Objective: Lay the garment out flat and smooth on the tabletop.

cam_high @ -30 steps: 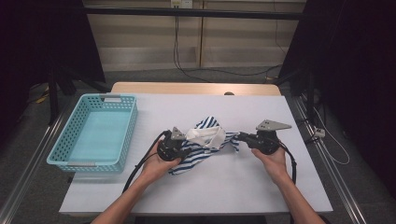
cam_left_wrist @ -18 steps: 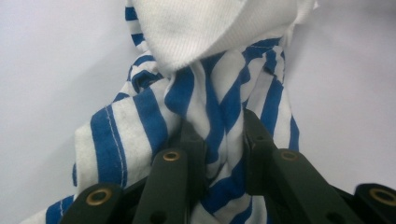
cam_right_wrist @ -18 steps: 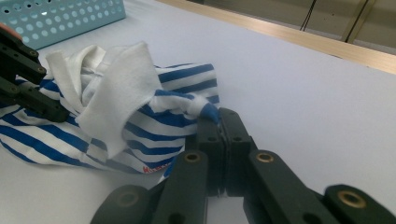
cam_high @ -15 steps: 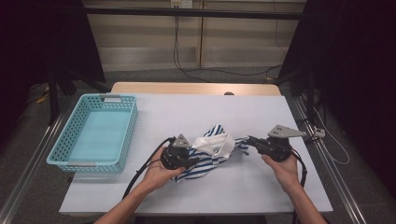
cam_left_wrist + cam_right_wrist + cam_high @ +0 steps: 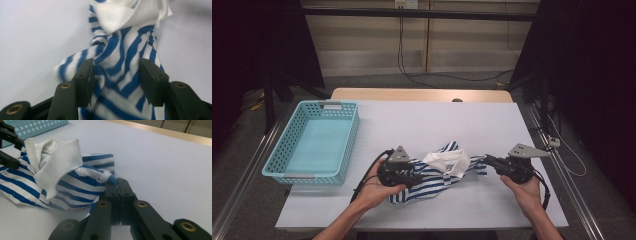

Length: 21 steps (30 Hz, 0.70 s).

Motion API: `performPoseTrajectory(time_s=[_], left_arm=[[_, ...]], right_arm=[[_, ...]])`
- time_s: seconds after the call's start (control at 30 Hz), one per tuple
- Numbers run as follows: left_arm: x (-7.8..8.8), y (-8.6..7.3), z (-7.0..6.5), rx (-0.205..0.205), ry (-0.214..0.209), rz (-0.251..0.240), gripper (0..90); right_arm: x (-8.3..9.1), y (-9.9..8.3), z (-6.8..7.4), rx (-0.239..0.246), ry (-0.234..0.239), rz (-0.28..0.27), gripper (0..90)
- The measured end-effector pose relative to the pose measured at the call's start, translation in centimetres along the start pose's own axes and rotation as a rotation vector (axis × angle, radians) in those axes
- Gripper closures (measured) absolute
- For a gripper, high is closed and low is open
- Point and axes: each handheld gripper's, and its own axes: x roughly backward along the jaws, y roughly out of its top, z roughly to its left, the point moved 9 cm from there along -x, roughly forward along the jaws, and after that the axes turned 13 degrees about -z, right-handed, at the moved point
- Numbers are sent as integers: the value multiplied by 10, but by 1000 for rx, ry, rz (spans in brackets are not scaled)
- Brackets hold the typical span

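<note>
Right now, nearest the front edge of the white table (image 5: 492, 125), the person's two hands hold the tongs at either end of a blue-and-white striped shirt (image 5: 439, 175) that lies bunched in the middle of the near half. The left gripper (image 5: 115, 77) has just been letting go: its jaws have opened and now stand apart, with striped cloth loose between them and neither pad pressing on it. The right gripper (image 5: 117, 185) is clenched tight on a pinch of the shirt's hem at its right end. Compared with a second ago, the bundle and both hands sit closer to the person and a little to the right. I judge that the left side is freeing itself to take a fresh hold, perhaps to spread or fold the garment, while the right anchors it. Room is generous: bare tabletop lies all around the cloth, the right edge is near the right hand, and farther off the turquoise basket (image 5: 314, 172) waits at the left, well apart.
</note>
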Motion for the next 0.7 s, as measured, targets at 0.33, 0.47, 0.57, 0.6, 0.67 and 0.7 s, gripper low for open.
performPoseTrajectory(time_s=[0.33,0.47,0.57,0.6,0.67,0.7], left_arm=[[7,4,24,19,38,-38,601],[-14,5,14,-18,18,-23,660],[-20,-1,12,-29,19,9,615],[-22,-2,11,-34,13,2,596],[-22,-5,8,-26,-1,13,590],[-21,-6,7,-35,-15,20,591]], right_arm=[[-2,-3,-2,-3,-5,9,894],[-3,-3,-1,-12,-3,7,894],[-2,-3,-1,-2,-2,7,894],[-2,-3,-1,-7,-1,6,894],[-2,-4,-1,-2,1,6,894],[-2,-4,-2,-2,0,7,894]])
